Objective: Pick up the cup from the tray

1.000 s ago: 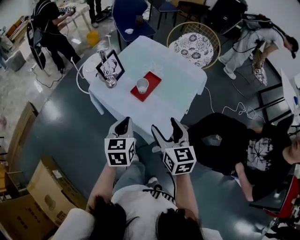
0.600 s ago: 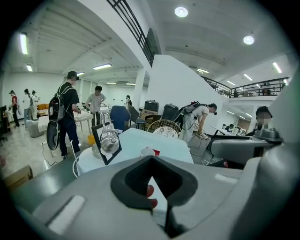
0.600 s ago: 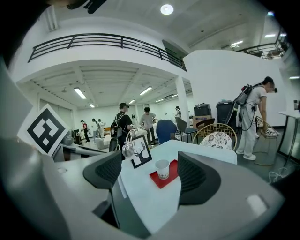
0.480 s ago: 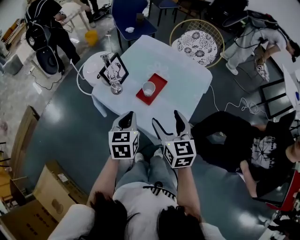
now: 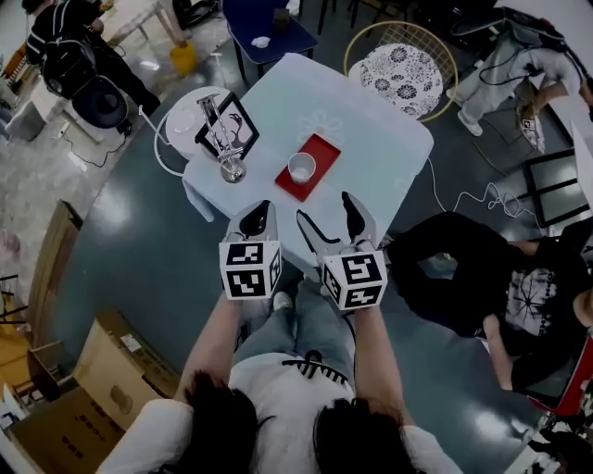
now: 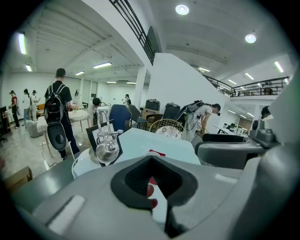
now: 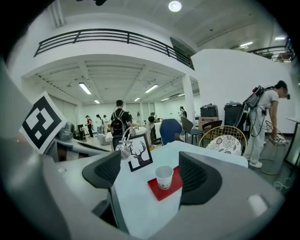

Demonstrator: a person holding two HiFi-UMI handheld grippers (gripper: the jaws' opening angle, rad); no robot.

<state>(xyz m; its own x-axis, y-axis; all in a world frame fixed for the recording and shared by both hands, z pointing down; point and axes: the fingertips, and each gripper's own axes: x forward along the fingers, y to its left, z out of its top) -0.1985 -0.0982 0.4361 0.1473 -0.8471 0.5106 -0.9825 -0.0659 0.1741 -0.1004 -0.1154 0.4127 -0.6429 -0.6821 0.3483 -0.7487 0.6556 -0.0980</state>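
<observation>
A white paper cup stands upright on a red tray near the middle of a white-clothed table. Both grippers hover at the table's near edge, short of the tray. My left gripper is shut with nothing in it; in its own view the left gripper fills the lower frame and a sliver of the tray shows above it. My right gripper is open and empty. In the right gripper view, the cup and tray sit ahead between the right gripper jaws.
A framed deer picture and a shiny metal ornament stand on the table's left side. A round white side table, a wicker chair and a blue chair surround it. A person sits on the floor at right. Cardboard boxes lie at lower left.
The view and both grippers have moved closer to the table; the gripper tips now reach its near edge. The cup and tray have not moved.
</observation>
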